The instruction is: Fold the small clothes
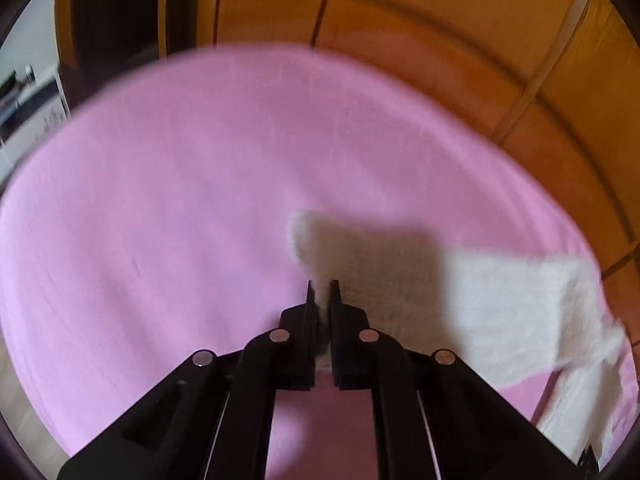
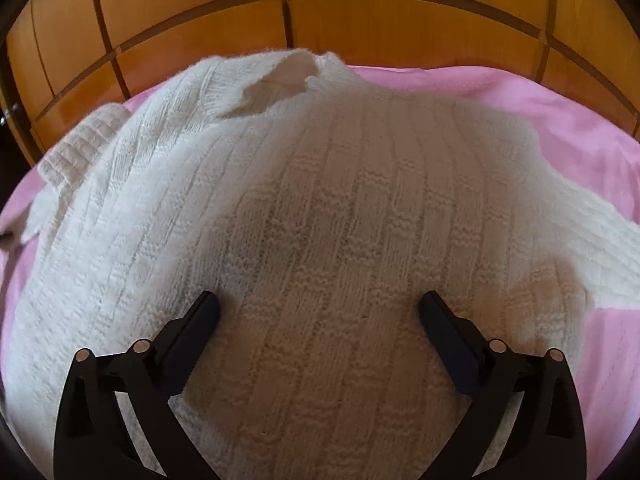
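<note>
A small white knitted sweater [image 2: 320, 208] lies spread on a pink sheet [image 2: 560, 128], collar at the far side, one ribbed cuff at the far left. My right gripper [image 2: 320, 304] is open, its two fingers resting on or just over the sweater's body, nothing between them. In the left wrist view my left gripper [image 1: 323, 292] is shut on an edge of the white sweater [image 1: 500, 304], which trails off to the right over the pink sheet [image 1: 180, 200]. The view is motion-blurred.
A wooden wardrobe [image 2: 360, 20] with panelled doors stands right behind the pink surface; it also shows in the left wrist view [image 1: 440, 40]. A white cabinet [image 1: 28, 108] shows at the far left.
</note>
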### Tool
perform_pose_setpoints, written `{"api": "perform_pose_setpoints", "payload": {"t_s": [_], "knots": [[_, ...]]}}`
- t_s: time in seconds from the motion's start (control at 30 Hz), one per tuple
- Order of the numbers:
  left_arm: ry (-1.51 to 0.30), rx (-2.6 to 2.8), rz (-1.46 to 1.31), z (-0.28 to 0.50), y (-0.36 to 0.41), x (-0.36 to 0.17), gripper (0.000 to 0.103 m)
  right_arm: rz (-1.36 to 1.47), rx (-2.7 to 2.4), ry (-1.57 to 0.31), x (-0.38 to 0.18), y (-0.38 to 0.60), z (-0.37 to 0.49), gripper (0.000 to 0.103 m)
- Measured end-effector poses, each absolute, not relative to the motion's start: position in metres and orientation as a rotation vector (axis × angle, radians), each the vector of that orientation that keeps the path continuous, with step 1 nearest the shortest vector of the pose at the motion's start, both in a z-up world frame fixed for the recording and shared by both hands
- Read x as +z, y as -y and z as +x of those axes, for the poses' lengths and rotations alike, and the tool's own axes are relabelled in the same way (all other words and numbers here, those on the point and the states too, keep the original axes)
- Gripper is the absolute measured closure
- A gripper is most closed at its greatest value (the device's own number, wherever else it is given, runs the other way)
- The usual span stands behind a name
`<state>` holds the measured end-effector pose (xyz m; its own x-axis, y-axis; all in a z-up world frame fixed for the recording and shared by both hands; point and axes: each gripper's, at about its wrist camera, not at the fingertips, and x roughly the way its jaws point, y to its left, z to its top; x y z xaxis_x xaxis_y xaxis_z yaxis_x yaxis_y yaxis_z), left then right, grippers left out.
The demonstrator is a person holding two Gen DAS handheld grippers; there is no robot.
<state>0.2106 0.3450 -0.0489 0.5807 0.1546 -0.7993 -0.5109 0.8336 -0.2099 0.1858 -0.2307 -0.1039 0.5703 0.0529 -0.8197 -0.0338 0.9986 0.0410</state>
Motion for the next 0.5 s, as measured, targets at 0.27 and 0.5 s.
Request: {"api": "perform_pose_setpoints", "payload": {"t_s": [0.27,0.5], "knots": [[-0.829,0.726,-0.304,0.19,-0.413,-0.01,0.099,0.022,0.052,-0.955,-0.106,0.235,0.185,0.003],[-0.958,0.846,-0.369,0.174,-0.421,-0.042,0.048,0.027,0.055,-0.951,-0.106,0.234,0.183,0.003]]}}
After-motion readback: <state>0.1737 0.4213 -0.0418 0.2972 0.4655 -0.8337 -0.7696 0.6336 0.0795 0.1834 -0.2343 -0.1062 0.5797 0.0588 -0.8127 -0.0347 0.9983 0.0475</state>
